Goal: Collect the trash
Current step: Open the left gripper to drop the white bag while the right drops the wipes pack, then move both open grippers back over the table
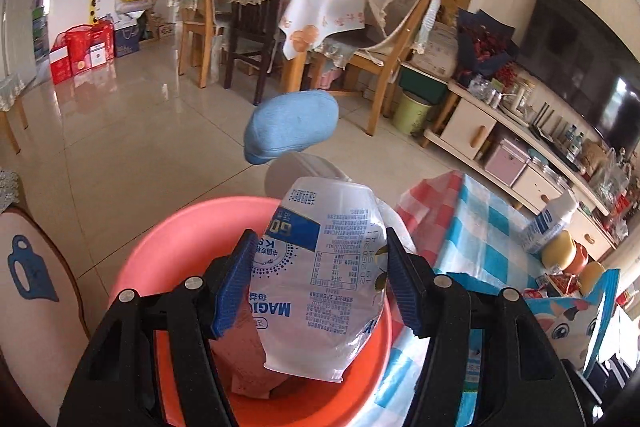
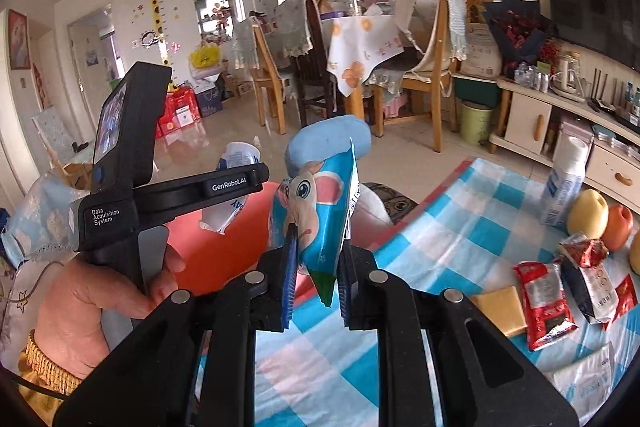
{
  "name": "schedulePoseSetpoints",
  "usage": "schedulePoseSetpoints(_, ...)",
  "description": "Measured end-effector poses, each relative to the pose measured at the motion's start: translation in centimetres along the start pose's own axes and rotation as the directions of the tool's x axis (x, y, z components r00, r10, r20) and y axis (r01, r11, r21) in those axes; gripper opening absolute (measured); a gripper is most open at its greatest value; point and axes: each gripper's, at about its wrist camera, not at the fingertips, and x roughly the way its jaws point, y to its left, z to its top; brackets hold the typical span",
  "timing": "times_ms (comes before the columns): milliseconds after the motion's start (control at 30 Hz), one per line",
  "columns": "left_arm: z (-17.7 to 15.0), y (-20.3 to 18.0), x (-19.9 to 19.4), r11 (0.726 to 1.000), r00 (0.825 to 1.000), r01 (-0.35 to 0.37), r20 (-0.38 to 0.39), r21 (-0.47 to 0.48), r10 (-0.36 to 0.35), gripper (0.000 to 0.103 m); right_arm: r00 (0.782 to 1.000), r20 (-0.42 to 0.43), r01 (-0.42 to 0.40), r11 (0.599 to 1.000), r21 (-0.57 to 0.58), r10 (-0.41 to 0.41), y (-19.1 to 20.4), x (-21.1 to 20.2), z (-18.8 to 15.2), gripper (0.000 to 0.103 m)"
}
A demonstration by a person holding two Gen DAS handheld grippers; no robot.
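Here left gripper (image 1: 320, 267) jaws pinch white pouch (image 1: 320, 279) over basin rim (image 1: 132, 267); right gripper (image 2: 316, 267) jaws pinch blue wrapper (image 2: 324, 211).

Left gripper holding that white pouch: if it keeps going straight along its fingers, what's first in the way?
Probably the pink basin: the left gripper, shut on the white pouch, points down into it. Depth unclear.

You've got two tongs (image 1: 320, 279) (image 2: 316, 275), one wrapper each (image 1: 320, 279) (image 2: 320, 227). One basin (image 1: 168, 243). On the counter (image 2: 460, 227): two red packets (image 2: 546, 303), one bottle (image 2: 564, 183), three fruits (image 2: 588, 215).
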Motion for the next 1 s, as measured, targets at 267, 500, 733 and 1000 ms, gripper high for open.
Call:
schedulePoseSetpoints(267,0.6,3.7,0.7,0.997,1.0,-0.018,-0.008,-0.077,0.018,0.064,0.998,-0.059,-0.042,0.998,-0.053,0.038,3.7,4.8,0.5,0.019)
schedulePoseSetpoints(500,0.4,4.9,2.0,0.987,0.991,-0.127,-0.048,-0.097,0.123,0.087,0.991,-0.126,-0.055,0.998,-0.013,0.053,3.9,7.8,-0.9,0.061)
schedulePoseSetpoints(733,0.1,4.0,2.2,0.986,0.987,-0.153,-0.048,-0.061,0.151,0.093,0.994,-0.096,0.044,0.999,-0.01,-0.045,2.2,5.2,-2.3,0.083)
schedulePoseSetpoints(1000,-0.3,0.2,1.0,0.995,0.994,-0.084,0.077,0.054,0.08,0.093,0.982,-0.113,0.147,0.989,-0.028,-0.149,0.1,2.1,-4.8,0.088)
